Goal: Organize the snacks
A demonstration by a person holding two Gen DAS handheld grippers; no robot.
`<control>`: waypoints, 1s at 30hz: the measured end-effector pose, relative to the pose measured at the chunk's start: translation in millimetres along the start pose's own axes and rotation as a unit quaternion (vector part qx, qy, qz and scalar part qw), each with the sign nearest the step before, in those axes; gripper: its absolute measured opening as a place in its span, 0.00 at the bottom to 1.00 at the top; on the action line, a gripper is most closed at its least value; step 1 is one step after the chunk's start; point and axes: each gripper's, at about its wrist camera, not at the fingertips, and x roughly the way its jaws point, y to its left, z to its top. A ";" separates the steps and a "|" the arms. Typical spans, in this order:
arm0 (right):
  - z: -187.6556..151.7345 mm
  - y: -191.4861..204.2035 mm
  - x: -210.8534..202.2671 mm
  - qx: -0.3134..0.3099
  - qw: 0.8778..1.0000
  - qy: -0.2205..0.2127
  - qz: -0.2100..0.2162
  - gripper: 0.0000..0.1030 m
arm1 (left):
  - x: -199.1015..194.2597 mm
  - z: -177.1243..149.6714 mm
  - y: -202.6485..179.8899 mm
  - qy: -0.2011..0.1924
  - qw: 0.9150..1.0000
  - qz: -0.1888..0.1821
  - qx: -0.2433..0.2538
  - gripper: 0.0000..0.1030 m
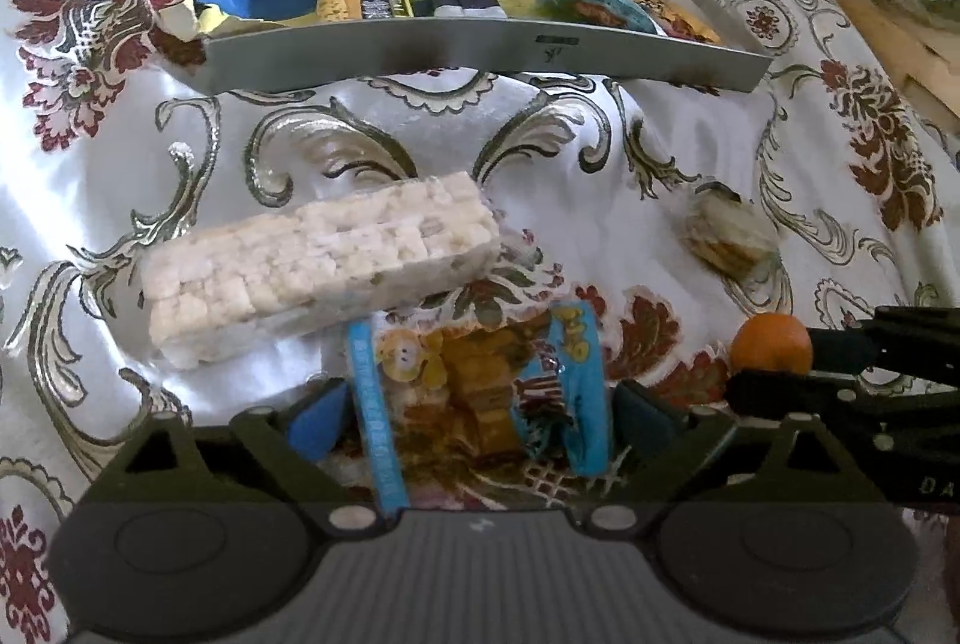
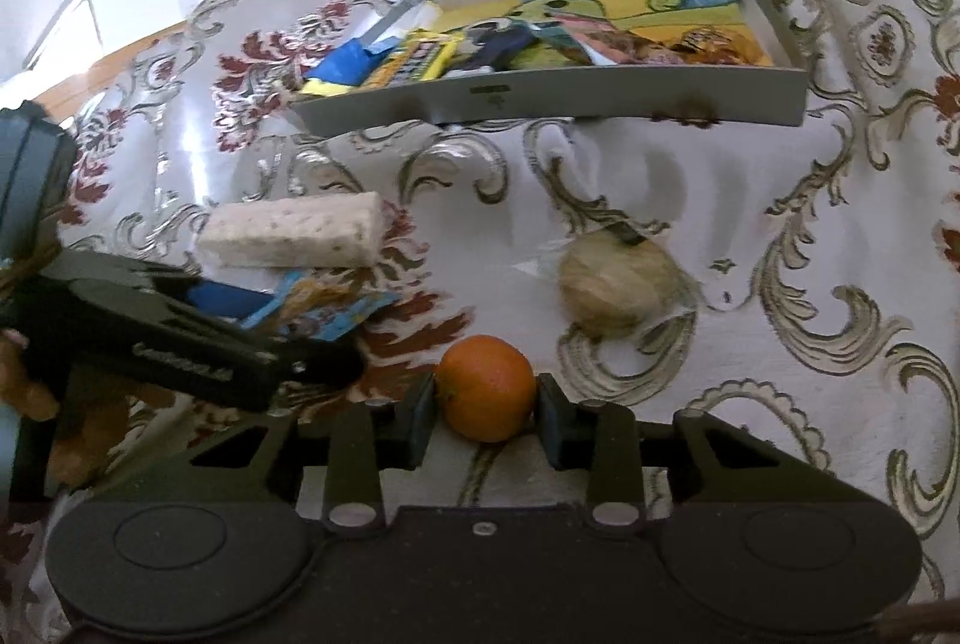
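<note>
Right fingers (image 2: 486,404): clamped on the round orange (image 2: 485,385).
Left fingers (image 1: 480,416): wide, straddling the blue-edged snack packet (image 1: 474,398).

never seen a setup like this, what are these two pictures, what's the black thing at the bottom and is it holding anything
A person holds a two-finger grabber in each hand, each with a camera looking along its fingers, so each picture's black shape is that grabber itself. In the right-hand view, the right gripper is shut on an orange. In the left-hand view, the left gripper stands wide around a blue snack packet; whether its pads press it is unclear. On the flowered tablecloth lie a pale rice bar and a wrapped round cake. Behind sits a grey tray already holding snacks.
</note>
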 end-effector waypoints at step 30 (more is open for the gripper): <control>-14.4 18.4 -26.9 -0.011 0.999 -0.006 0.030 0.36 | -51.2 -15.1 5.4 -0.025 0.997 0.002 -0.072 0.40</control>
